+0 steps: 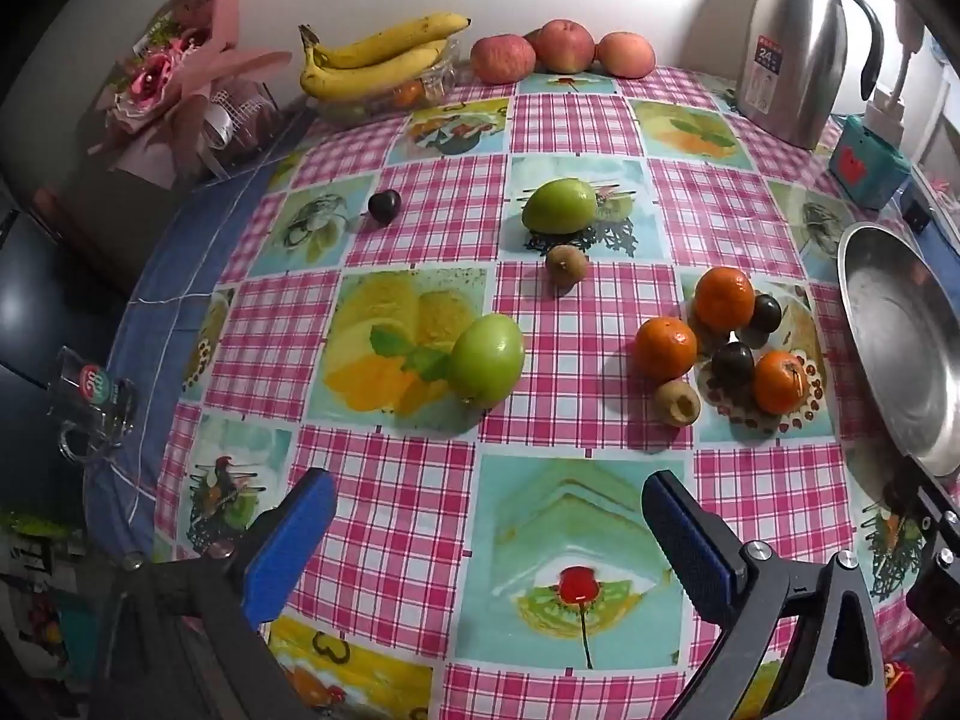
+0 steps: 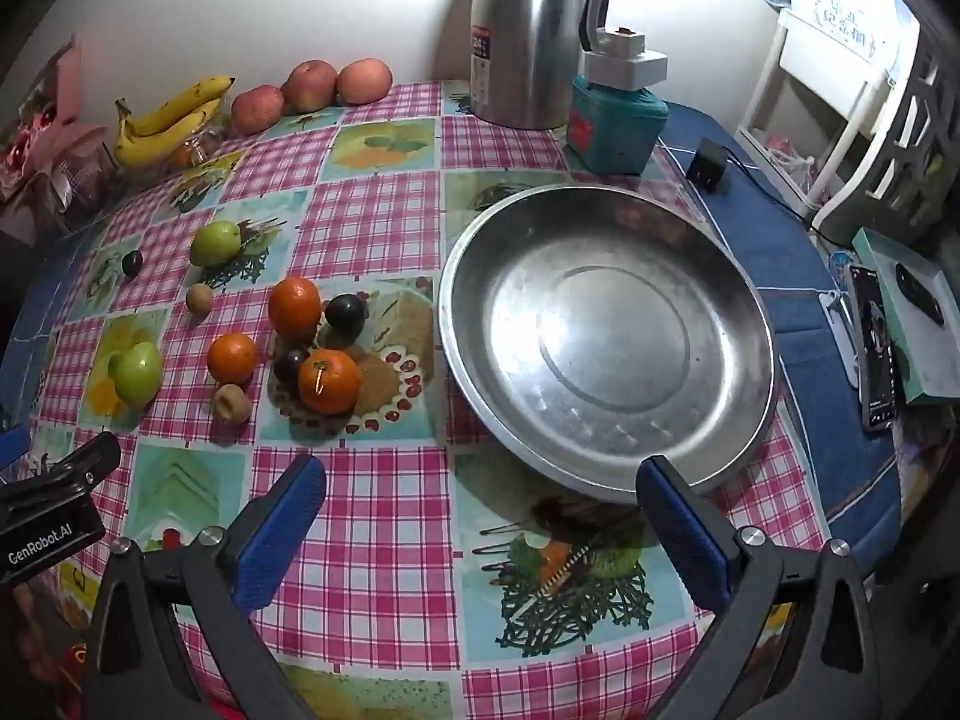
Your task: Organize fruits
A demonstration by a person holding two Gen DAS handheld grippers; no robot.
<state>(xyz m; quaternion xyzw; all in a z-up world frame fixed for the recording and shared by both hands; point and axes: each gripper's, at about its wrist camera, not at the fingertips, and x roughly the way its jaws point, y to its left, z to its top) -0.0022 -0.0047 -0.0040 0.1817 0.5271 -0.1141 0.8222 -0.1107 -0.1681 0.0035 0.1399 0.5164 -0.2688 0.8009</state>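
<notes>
Loose fruit lies on the checked tablecloth: two green fruits [image 1: 487, 360] [image 1: 559, 206], three oranges [image 1: 666, 348] [image 1: 724, 300] [image 1: 779, 381], dark plums [image 1: 732, 363] [image 1: 384, 204] and small brown fruits [image 1: 677, 402] [image 1: 564, 264]. An empty steel basin [image 2: 606, 336] sits right of them; its rim shows in the left wrist view [image 1: 900, 348]. My left gripper [image 1: 489, 510] is open and empty, near the table's front, short of the green fruit. My right gripper [image 2: 480, 498] is open and empty, in front of the basin's near rim.
Bananas [image 1: 378, 57] on a glass bowl and three apples [image 1: 561, 48] stand along the back wall. A steel thermos jug [image 2: 528, 30] and a teal box [image 2: 615, 126] stand behind the basin. A phone [image 2: 876, 342] lies right. A glass mug [image 1: 96, 414] sits at the left edge.
</notes>
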